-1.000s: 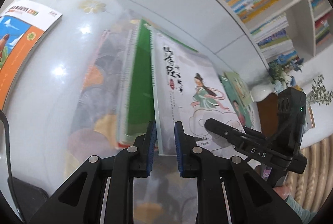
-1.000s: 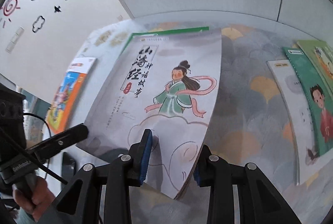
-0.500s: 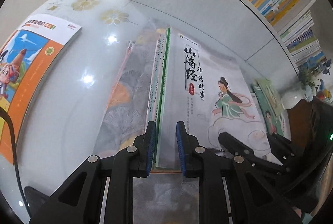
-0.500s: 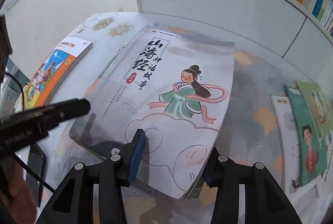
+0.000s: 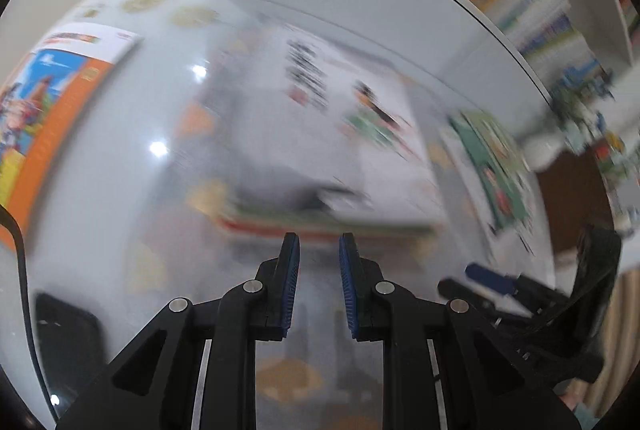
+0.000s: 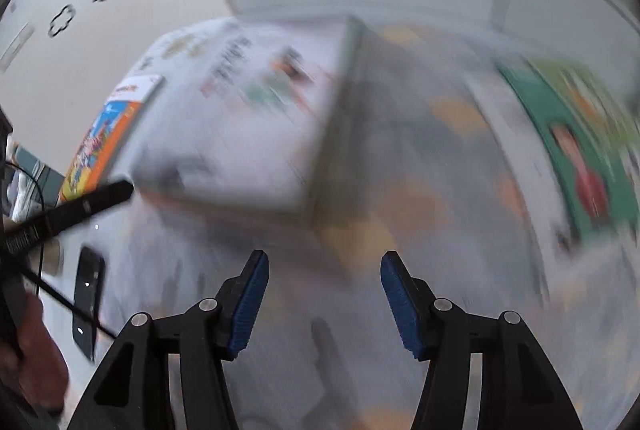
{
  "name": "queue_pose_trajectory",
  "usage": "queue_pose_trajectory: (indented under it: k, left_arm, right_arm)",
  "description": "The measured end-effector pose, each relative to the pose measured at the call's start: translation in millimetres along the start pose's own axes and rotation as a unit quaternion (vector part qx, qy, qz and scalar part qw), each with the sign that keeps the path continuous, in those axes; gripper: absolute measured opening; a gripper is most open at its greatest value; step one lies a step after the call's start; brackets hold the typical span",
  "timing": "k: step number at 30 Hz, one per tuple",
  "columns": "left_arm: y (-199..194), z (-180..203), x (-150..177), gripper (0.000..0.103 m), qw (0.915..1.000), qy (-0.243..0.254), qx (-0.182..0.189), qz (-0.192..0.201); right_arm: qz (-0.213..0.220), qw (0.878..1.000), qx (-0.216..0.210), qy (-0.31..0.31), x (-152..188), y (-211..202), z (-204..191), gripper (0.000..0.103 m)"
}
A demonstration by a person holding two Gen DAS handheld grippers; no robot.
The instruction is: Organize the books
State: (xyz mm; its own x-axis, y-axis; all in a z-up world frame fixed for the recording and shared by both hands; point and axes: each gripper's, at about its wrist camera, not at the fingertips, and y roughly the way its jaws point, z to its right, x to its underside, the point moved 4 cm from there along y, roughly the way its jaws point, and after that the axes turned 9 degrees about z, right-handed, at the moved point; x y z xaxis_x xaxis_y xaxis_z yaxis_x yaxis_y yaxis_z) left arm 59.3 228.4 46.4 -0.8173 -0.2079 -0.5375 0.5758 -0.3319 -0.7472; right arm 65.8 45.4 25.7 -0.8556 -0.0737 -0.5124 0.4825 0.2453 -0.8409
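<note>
Short of the book stack (image 5: 320, 134), both grippers' jaws stand empty, the right gripper (image 6: 324, 294) just opened wider.

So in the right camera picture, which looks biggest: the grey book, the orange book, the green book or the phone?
1. grey book
2. green book, though it's cut off by the picture's edge
3. orange book and phone: too close to call; the phone sits nearer.

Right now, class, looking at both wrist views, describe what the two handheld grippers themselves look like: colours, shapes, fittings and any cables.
Both the left gripper and right gripper are matte black angular frames with triangular cut-outs and round silver pivot pins. Each has two jaws lined with ribbed blue pads. A thin black cable trails by the left one in the right wrist view.
</note>
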Motion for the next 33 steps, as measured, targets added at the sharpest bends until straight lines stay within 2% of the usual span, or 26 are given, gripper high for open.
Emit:
queue_pose_trajectory:
  k: [1,3,5,8,11,13,16,18,23,26,30,33]
  left_arm:
    - [4,18,10,0.018,0.9997,0.012,0.013,-0.014]
    - [12,44,22,0.027,0.9988,0.026,0.027,-0.030]
    - [20,76,36,0.028,0.9974,0.034,0.043,-0.046]
    - [37,117,50,0.032,0.9955,0.039,0.047,-0.073]
    - [54,155,53,0.032,0.9937,0.041,0.059,-0.086]
    - [63,178,52,0.033,0.9928,0.039,0.070,-0.089]
    - [81,210,41,0.042,0.9932,0.041,0.071,-0.082]
    - [96,228,23,0.048,0.9952,0.038,0.063,-0.065]
    - [140,264,-32,0.050,0.9969,0.051,0.045,-0.040]
    - [172,290,-64,0.050,0.9952,0.080,0.045,-0.036]
    - [217,309,-104,0.050,0.9935,0.105,0.031,-0.029]
    - [257,317,-127,0.050,0.9926,0.114,0.025,-0.035]
  right_arm:
    - [-0.004,1.000,0.007,0.010,14,-7,11,0.056]
    - [-0.015,0.999,0.020,0.041,46,-24,42,0.056]
    - [-0.025,0.996,0.027,0.081,72,-39,75,0.056]
    - [-0.027,0.991,0.039,0.127,92,-58,120,0.056]
    - [-0.008,0.986,0.067,0.151,94,-79,161,0.056]
    - [0.005,0.982,0.078,0.171,89,-93,193,0.056]
    - [0.020,0.979,0.083,0.183,80,-108,229,0.056]
    - [0.039,0.978,0.092,0.183,64,-118,257,0.056]
    - [0.079,0.973,0.092,0.197,20,-121,300,0.057]
    - [0.086,0.968,0.072,0.223,-9,-102,317,0.057]
    - [0.072,0.964,0.044,0.251,-35,-61,327,0.057]
    - [0.075,0.962,0.047,0.259,-56,-37,338,0.057]
